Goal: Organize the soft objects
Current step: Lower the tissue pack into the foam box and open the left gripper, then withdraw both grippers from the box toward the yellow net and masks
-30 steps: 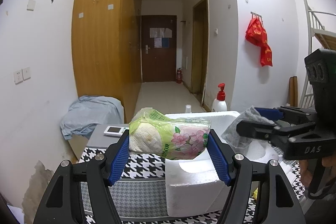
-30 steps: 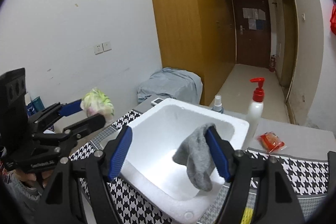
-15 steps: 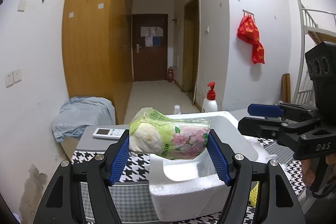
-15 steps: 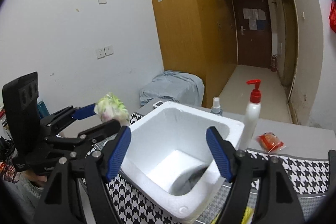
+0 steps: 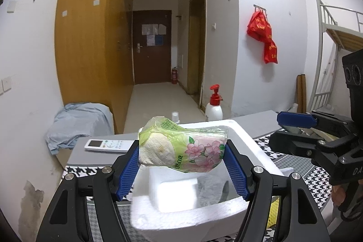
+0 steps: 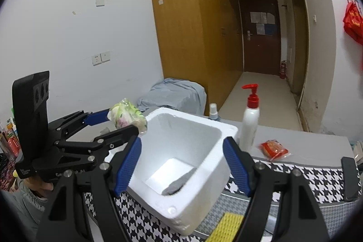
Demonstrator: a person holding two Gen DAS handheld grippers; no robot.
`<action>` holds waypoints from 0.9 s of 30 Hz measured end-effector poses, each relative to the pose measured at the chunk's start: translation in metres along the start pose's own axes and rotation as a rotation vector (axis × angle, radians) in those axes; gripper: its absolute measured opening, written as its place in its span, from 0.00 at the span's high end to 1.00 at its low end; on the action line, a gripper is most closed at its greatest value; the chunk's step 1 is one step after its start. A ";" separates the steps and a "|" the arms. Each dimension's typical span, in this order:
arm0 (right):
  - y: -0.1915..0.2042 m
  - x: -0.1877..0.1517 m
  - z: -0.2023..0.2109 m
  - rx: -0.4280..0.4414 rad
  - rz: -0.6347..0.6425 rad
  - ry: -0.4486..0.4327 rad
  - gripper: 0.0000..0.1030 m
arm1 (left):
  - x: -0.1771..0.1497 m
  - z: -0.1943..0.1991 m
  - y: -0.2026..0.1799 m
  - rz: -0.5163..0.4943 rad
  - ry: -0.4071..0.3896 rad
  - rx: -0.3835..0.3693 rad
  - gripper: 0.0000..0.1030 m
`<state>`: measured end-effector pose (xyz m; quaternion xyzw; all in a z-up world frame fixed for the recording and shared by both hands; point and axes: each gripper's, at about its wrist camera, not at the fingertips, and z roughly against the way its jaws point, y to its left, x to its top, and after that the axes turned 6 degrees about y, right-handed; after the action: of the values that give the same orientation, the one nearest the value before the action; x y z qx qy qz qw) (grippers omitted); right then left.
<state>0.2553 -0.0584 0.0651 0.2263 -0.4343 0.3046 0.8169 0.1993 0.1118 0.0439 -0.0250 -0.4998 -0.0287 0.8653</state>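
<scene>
My left gripper (image 5: 181,167) is shut on a tissue pack (image 5: 181,150) in green flowered wrapping and holds it above the near-left rim of a white foam box (image 5: 247,146). A grey sock (image 5: 209,187) lies on the box floor. In the right wrist view my right gripper (image 6: 181,165) is open and empty, above the foam box (image 6: 199,176), with the sock (image 6: 179,183) inside. The left gripper (image 6: 118,123) with the tissue pack (image 6: 127,117) is at the box's left rim. The right gripper also shows in the left wrist view (image 5: 292,128).
The box stands on a houndstooth cloth (image 6: 326,180). A white pump bottle (image 6: 249,124), a small spray bottle (image 6: 213,111) and a red snack packet (image 6: 273,149) stand behind it. A remote (image 5: 106,145) lies at the back left. A yellow sponge (image 6: 226,228) lies near the front edge.
My right gripper has opened and let the grey sock drop into the foam box, then drawn back. My left gripper has carried the tissue pack closer over the box.
</scene>
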 end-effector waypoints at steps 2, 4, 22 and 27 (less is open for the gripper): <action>-0.004 -0.003 0.004 -0.011 -0.006 -0.003 0.24 | 0.001 -0.004 -0.004 -0.010 0.008 -0.009 0.30; -0.008 -0.005 0.008 -0.026 -0.013 -0.007 0.24 | 0.002 -0.009 -0.010 -0.024 0.016 -0.014 0.30; -0.021 -0.018 0.038 -0.096 -0.029 -0.071 0.04 | 0.007 0.010 -0.025 -0.031 -0.063 0.068 0.01; -0.013 -0.020 0.048 -0.113 0.000 -0.089 0.00 | 0.009 0.030 -0.029 -0.027 -0.102 0.069 0.01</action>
<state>0.2283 -0.1037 0.0717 0.1930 -0.4866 0.2694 0.8083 0.1758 0.0849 0.0672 0.0101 -0.5441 -0.0222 0.8387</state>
